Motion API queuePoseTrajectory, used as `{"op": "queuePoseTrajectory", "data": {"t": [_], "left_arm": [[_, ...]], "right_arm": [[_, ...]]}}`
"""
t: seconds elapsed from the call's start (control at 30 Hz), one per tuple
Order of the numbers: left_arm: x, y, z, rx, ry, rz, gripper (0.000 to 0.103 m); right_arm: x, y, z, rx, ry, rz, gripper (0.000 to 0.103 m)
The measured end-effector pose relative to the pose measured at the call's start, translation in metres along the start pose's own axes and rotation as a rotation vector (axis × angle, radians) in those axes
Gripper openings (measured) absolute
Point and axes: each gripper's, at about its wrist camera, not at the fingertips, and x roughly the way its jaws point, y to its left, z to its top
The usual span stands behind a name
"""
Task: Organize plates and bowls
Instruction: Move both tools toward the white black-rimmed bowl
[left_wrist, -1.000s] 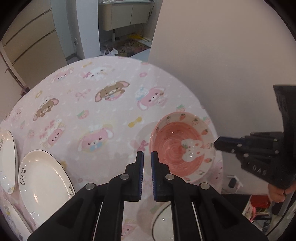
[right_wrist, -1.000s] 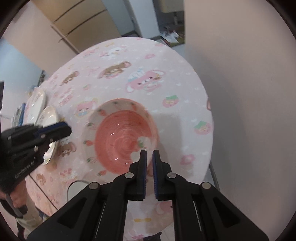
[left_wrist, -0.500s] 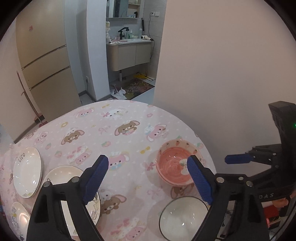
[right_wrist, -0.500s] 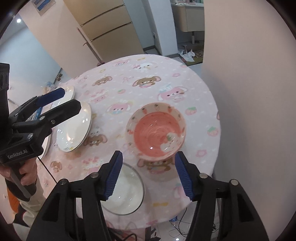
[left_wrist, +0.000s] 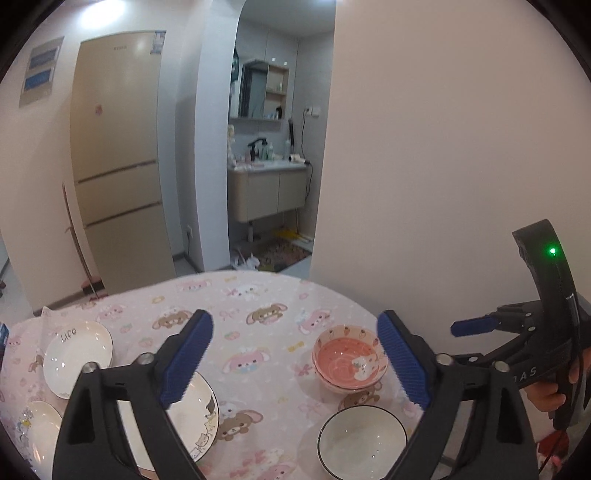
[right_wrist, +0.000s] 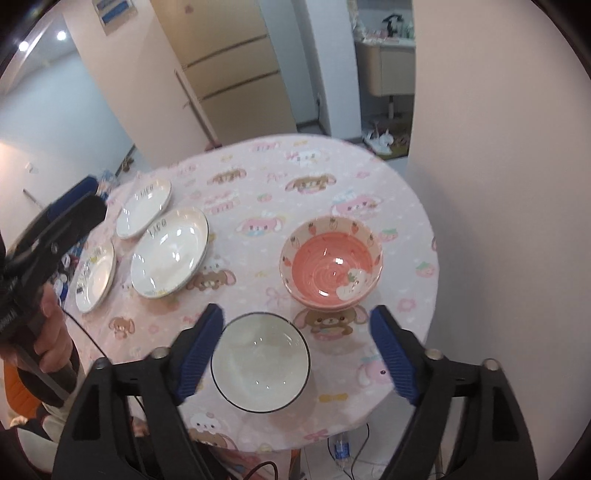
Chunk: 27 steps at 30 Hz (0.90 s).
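Both claws have lifted back from the pink bowls (right_wrist: 331, 266), jaws opening wide with nothing between them. Left claw (left_wrist: 294, 360) tilts gently down over the counter (left_wrist: 258, 325); right claw (right_wrist: 296, 350) points steeply at the white bowl (right_wrist: 260, 361), beside the stacked pink bowls.

Glossy glazed ceramic on the pink bowl (right_wrist: 330, 267) and white plates (right_wrist: 170, 253). Soft matt printed cloth covers the worktop (right_wrist: 258, 184).
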Motion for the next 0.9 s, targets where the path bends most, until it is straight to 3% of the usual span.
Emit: {"op": "queuePoseTrajectory", "data": {"t": [0.07, 0.2, 0.43, 0.6, 0.73, 0.9], "left_arm": [[-0.006, 0.001, -0.004, -0.004, -0.031, 0.004, 0.103], [-0.011, 0.006, -0.015, -0.037, -0.015, 0.024, 0.103], [-0.024, 0.009, -0.031, -0.057, 0.010, 0.051, 0.103], [-0.037, 0.002, -0.046, -0.054, -0.014, 0.020, 0.103], [-0.042, -0.008, -0.054, -0.028, -0.035, 0.036, 0.103], [-0.034, -0.009, -0.063, -0.038, 0.013, 0.053, 0.103]], "right_arm": [[-0.010, 0.002, -0.004, 0.007, -0.058, -0.035, 0.099], [-0.018, 0.006, -0.013, 0.013, -0.102, -0.063, 0.100], [-0.016, 0.010, -0.030, -0.003, -0.072, -0.033, 0.100], [-0.020, 0.010, -0.040, -0.015, -0.107, -0.038, 0.100], [-0.015, 0.004, -0.044, 0.004, -0.080, -0.019, 0.100], [0.001, -0.002, -0.051, -0.016, -0.019, -0.028, 0.100]]}}
